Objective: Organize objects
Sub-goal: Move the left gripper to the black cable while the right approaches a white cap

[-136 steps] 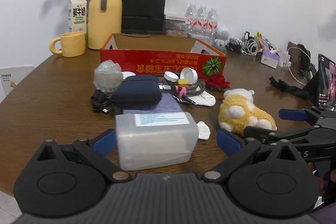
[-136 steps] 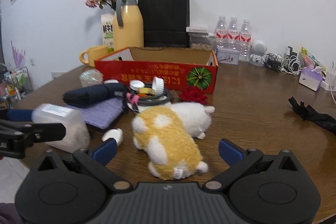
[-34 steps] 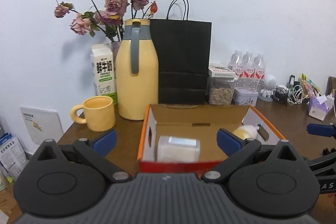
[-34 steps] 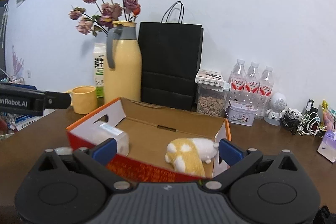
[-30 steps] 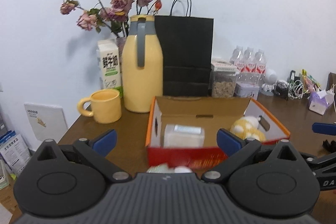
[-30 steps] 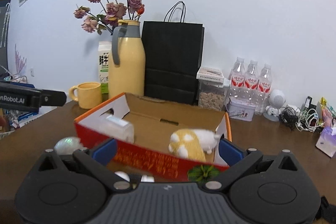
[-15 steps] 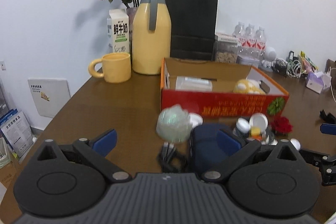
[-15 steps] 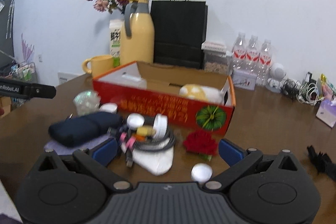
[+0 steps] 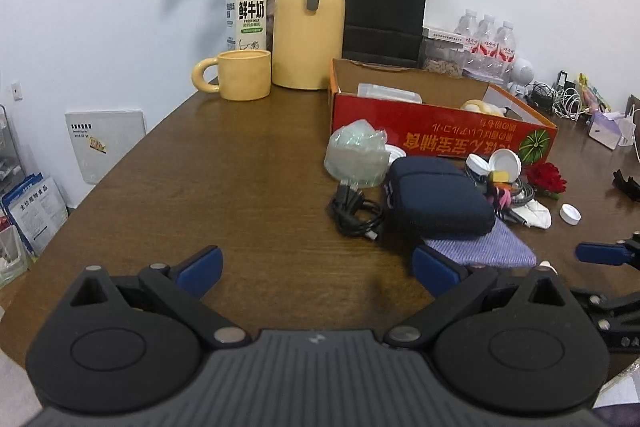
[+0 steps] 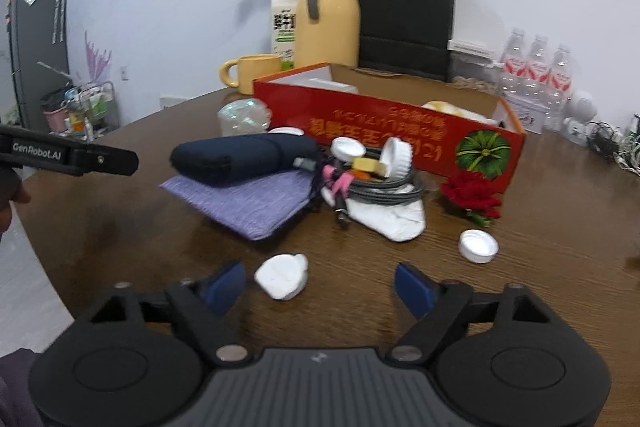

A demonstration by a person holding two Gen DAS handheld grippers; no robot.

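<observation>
Both grippers now hang low over the near part of the brown table (image 9: 224,187), whereas a second ago they looked down into the red cardboard box (image 9: 440,131) from above; the box has since slid toward the back of both views. The clear plastic container (image 9: 386,93) and the yellow-and-white plush toy (image 9: 482,105), which four and a half seconds ago lay on the table between the jaws, now sit inside the box, the container at its left end and the toy toward the right.

The left gripper (image 9: 316,269) has its jaws spread wide with only bare table between them. Ahead of it, to the right, lie a black cable (image 9: 354,213), a crumpled clear wrapper (image 9: 356,157) and a dark blue pouch (image 9: 436,201) resting on a purple cloth (image 9: 480,251).

The right gripper (image 10: 320,285) has jaws that are closing, narrower than a second ago but still apart. A small white lid-shaped piece (image 10: 282,277) lies on the table just inside the left blue fingertip (image 10: 226,285), and the pads do not press on it. Another white cap (image 10: 478,246) sits farther right, near a red flower (image 10: 472,195). A coiled grey cable (image 10: 384,189) with white caps on it rests on a white cloth (image 10: 394,219) in front of the box.
</observation>
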